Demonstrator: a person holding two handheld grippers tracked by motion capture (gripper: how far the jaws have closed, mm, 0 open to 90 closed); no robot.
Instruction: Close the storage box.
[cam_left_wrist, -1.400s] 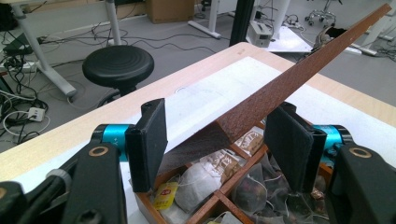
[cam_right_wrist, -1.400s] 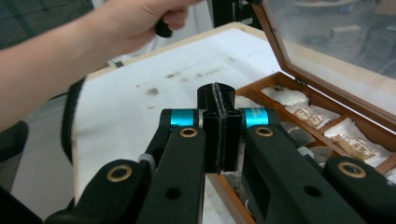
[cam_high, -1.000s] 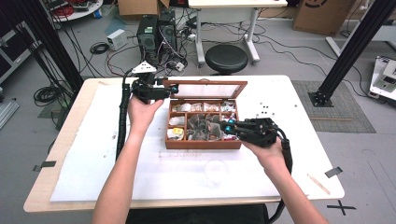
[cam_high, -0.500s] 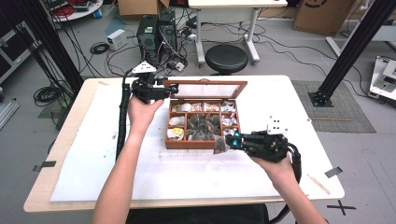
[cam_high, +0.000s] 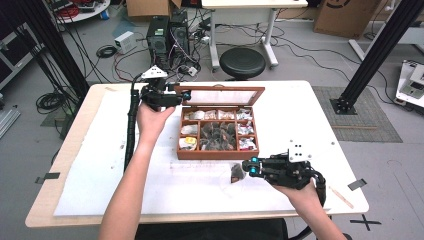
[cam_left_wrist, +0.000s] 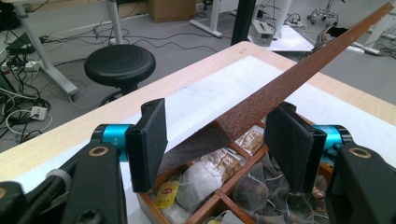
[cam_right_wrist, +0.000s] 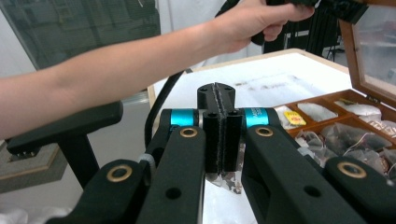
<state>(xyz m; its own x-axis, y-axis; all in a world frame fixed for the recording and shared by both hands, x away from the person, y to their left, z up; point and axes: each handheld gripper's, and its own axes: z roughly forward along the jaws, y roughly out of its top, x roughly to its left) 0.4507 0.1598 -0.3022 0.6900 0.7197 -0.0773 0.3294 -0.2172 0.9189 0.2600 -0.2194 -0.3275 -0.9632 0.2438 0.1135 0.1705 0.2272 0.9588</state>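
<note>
A wooden tea box (cam_high: 217, 156) stands mid-table with its glass lid (cam_high: 220, 96) raised. Its compartments hold several tea bags (cam_left_wrist: 201, 182). My left gripper (cam_high: 184, 95) is at the lid's left corner. In the left gripper view its jaws stand open (cam_left_wrist: 219, 121) with the lid's brown edge (cam_left_wrist: 299, 70) running between them. My right gripper (cam_high: 248, 167) is in front of the box, just above the white mat. It is shut (cam_right_wrist: 218, 93) on a dark tea bag (cam_high: 235, 173) that hangs below the jaws (cam_right_wrist: 229, 181).
A white mat (cam_high: 125, 180) covers most of the tabletop. Behind the table stand a black stool (cam_high: 242, 62) and a computer tower (cam_high: 162, 32). A black frame post (cam_high: 370, 55) rises at the right. The person's left forearm (cam_right_wrist: 116, 74) reaches across to the lid.
My right gripper has drawn back from the box toward the table's front edge, carrying the tea bag out. The left gripper has stayed at the lid.
</note>
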